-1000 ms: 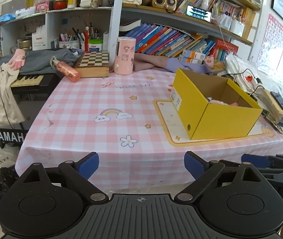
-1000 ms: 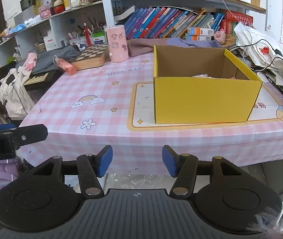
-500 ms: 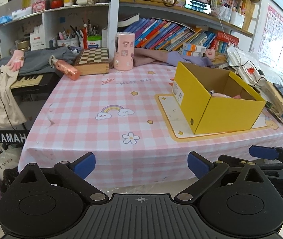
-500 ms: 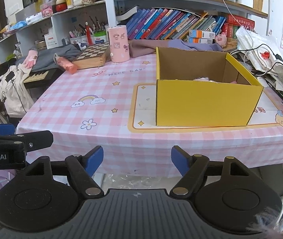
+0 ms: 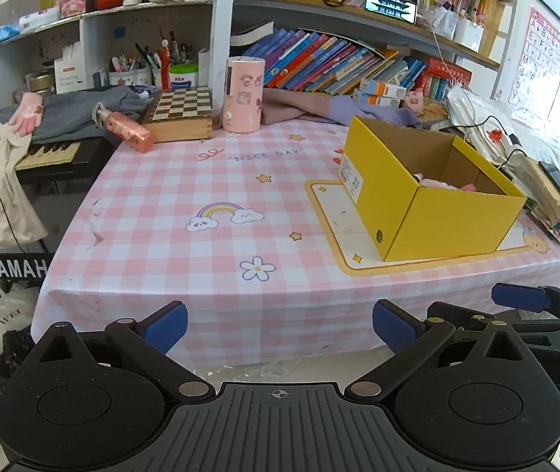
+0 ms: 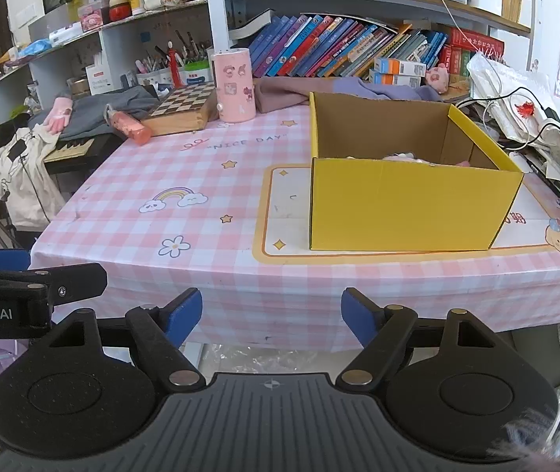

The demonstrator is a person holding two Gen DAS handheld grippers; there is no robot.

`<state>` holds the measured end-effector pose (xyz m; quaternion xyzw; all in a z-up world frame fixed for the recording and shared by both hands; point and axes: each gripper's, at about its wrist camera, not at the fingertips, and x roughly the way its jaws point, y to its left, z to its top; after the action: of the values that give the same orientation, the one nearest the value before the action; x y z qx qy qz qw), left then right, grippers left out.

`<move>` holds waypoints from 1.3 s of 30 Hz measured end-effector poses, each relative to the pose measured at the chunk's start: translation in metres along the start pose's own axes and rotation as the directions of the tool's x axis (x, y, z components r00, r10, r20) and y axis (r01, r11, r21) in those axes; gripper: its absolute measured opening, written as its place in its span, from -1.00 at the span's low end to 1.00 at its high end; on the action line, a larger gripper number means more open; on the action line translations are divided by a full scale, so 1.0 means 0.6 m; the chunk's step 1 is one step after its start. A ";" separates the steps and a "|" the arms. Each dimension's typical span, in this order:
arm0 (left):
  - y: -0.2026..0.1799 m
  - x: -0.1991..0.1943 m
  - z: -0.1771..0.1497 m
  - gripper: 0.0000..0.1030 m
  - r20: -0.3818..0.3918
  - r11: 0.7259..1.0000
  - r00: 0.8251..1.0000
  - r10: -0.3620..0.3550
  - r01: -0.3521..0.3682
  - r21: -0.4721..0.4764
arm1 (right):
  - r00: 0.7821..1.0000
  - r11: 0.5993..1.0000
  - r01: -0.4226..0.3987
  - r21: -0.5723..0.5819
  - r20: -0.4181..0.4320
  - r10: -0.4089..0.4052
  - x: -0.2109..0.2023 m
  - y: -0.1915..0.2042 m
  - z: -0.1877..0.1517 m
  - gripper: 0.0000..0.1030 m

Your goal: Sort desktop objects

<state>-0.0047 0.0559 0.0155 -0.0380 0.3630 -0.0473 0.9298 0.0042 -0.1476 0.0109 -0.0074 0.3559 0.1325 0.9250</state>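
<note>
A yellow cardboard box stands open on a placemat at the table's right, with pink items low inside it. At the back of the table are a pink cylinder, a wooden chessboard box and a pink spray bottle lying on its side. My left gripper hangs wide open in front of the table's near edge, with nothing in it. My right gripper is beside it; its jaws are opening and nothing is between them.
The pink checked tablecloth covers the table. Behind it stand shelves of books and pen cups. Cables, bags and a book stack crowd the right edge. A keyboard draped with clothes is at the left.
The right gripper's jaws have spread clearly wider. The left gripper's jaws have widened a little. Neither hand has shifted noticeably.
</note>
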 end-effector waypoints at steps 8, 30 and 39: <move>-0.001 0.005 0.004 0.98 -0.001 1.000 1.000 0.003 -0.003 0.013 | 1.000 1.000 0.001 -0.001 0.000 -0.001 0.002 0.002 0.000 0.49; 0.014 0.013 0.009 1.00 -0.008 1.000 1.000 0.011 -0.011 -0.001 | 1.000 1.000 0.004 -0.013 -0.006 -0.004 0.016 0.012 0.006 0.49; 0.015 0.014 0.009 1.00 -0.006 1.000 1.000 0.010 -0.010 -0.001 | 1.000 1.000 0.005 -0.013 -0.006 -0.005 0.016 0.012 0.007 0.49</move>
<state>0.0058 0.0637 0.0130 -0.0364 0.3662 -0.0428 0.9288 0.0119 -0.1377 0.0084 -0.0146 0.3577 0.1327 0.9242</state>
